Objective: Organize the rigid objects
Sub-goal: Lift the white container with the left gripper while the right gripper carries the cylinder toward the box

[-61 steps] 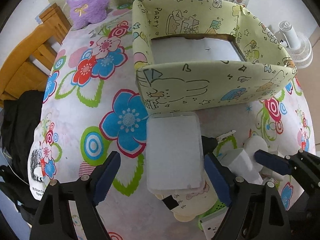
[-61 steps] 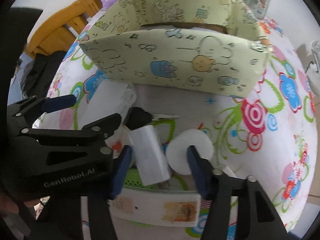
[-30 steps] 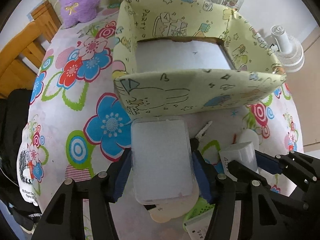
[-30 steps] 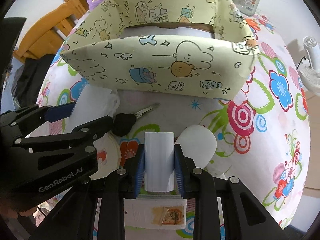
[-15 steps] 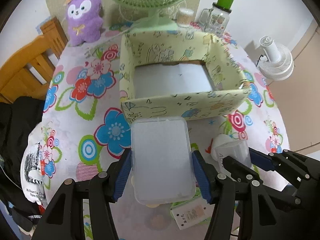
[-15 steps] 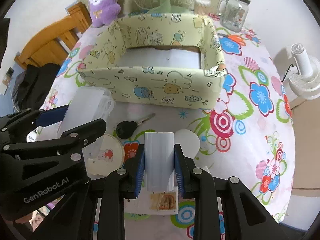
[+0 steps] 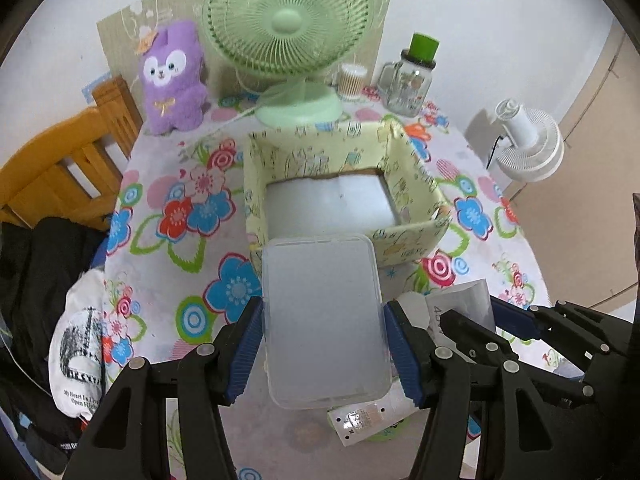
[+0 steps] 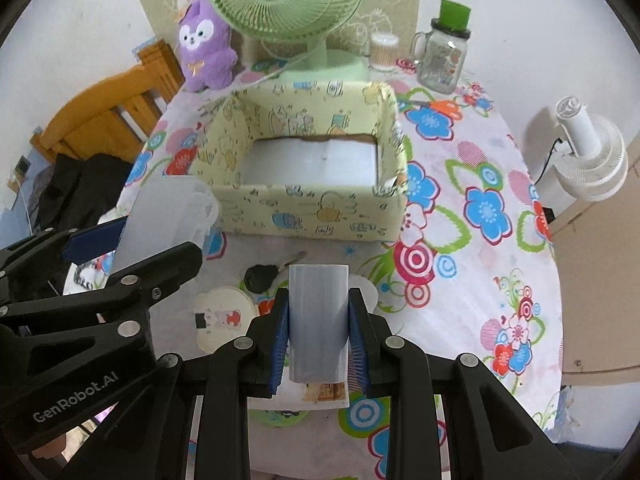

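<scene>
My left gripper (image 7: 325, 314) is shut on a translucent plastic case (image 7: 324, 320) and holds it above the flowered table, just in front of the yellow cartoon-print box (image 7: 408, 240). My right gripper (image 8: 318, 300) is shut on a small pale grey rectangular box (image 8: 318, 320), also held above the table. The yellow box (image 8: 312, 212) is open-topped, with only a white liner showing inside. On the table below lie a black key (image 8: 262, 274), a round white disc (image 8: 224, 316) and a white card (image 8: 320, 396). The left gripper with its case (image 8: 168, 216) shows at the left of the right wrist view.
Behind the yellow box stand a green fan (image 7: 296, 36), a purple plush toy (image 7: 172, 76), a glass jar with a green lid (image 7: 408, 80) and a cotton-swab tub (image 7: 351, 80). A white fan (image 7: 528, 144) stands off the table's right edge. A wooden chair (image 7: 60, 160) with dark clothing is at the left.
Both grippers have risen from the table with their objects held, and the table and yellow box now look farther below. The fan and back wall have come into view.
</scene>
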A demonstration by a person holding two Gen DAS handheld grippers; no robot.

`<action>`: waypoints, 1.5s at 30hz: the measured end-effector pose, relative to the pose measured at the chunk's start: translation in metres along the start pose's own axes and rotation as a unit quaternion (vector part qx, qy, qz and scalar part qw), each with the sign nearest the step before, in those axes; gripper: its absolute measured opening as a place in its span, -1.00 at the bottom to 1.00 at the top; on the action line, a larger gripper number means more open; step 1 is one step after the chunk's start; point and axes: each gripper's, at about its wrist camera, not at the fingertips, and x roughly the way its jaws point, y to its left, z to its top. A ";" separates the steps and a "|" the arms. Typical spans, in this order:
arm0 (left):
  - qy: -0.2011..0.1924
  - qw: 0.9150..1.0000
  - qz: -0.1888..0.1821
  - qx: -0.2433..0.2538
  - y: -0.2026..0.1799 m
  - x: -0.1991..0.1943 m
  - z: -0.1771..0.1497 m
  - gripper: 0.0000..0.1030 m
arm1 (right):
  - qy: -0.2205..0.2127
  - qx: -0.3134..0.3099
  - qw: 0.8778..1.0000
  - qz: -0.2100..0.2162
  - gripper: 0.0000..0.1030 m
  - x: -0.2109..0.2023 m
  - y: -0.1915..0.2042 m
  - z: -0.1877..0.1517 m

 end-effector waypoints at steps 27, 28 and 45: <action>-0.031 0.999 0.020 -0.009 -0.008 -0.004 0.043 0.20 | -0.028 0.000 0.999 0.015 -0.42 -0.011 -0.024 0.049; -0.031 0.999 0.022 -0.012 -0.008 -0.002 0.045 0.20 | -0.028 -0.001 0.999 0.016 -0.42 -0.010 -0.025 0.052; -0.013 0.998 0.035 -0.041 -0.001 0.041 0.080 0.20 | -0.020 -0.011 0.999 0.029 -0.42 0.027 -0.043 0.105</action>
